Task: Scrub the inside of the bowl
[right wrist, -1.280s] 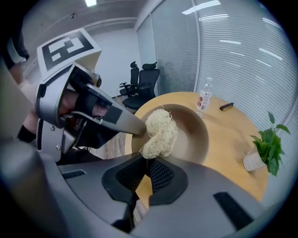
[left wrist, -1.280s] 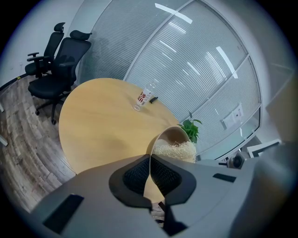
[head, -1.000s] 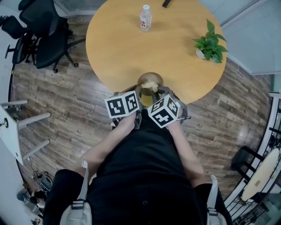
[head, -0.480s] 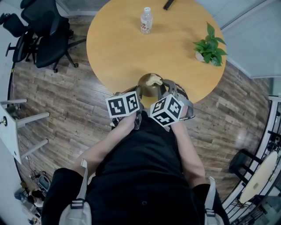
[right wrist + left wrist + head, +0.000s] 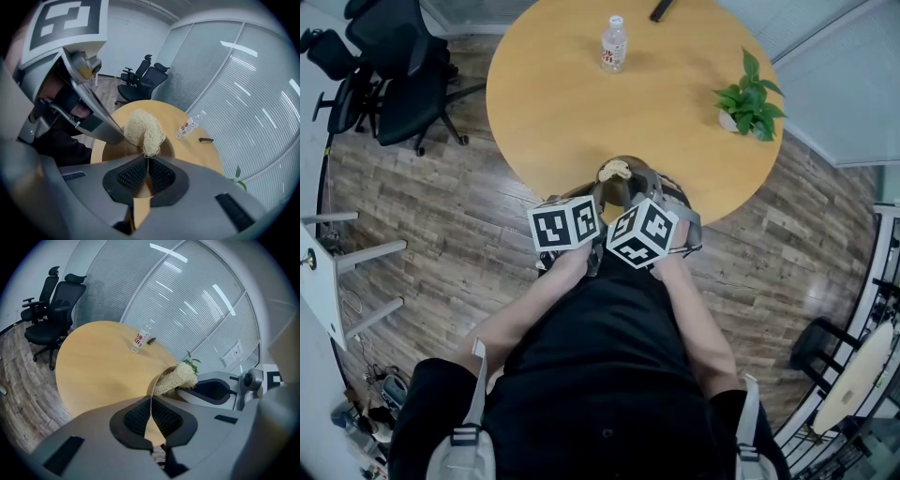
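A brown bowl [image 5: 630, 187] is held tilted over the near edge of the round wooden table [image 5: 572, 103]. My left gripper [image 5: 151, 416] is shut on its thin rim [image 5: 151, 392]. My right gripper [image 5: 147, 174] is shut on a pale loofah scrubber [image 5: 142, 130], which presses into the inside of the bowl [image 5: 166, 149]. From the head view the scrubber [image 5: 615, 170] shows inside the bowl, just beyond the two marker cubes [image 5: 565, 223]. In the left gripper view, the scrubber [image 5: 180, 377] pokes over the rim beside the right gripper's grey body [image 5: 211, 390].
A water bottle [image 5: 613, 42] stands at the table's far side with a small dark object [image 5: 658, 7] behind it. A potted plant [image 5: 750, 94] sits at the right. Black office chairs [image 5: 394, 66] stand on the wood floor to the left.
The scrubber has shifted round inside the bowl, first toward the far side, then to the left. The right gripper's cube swung left toward the left one. The left gripper keeps hold of the rim.
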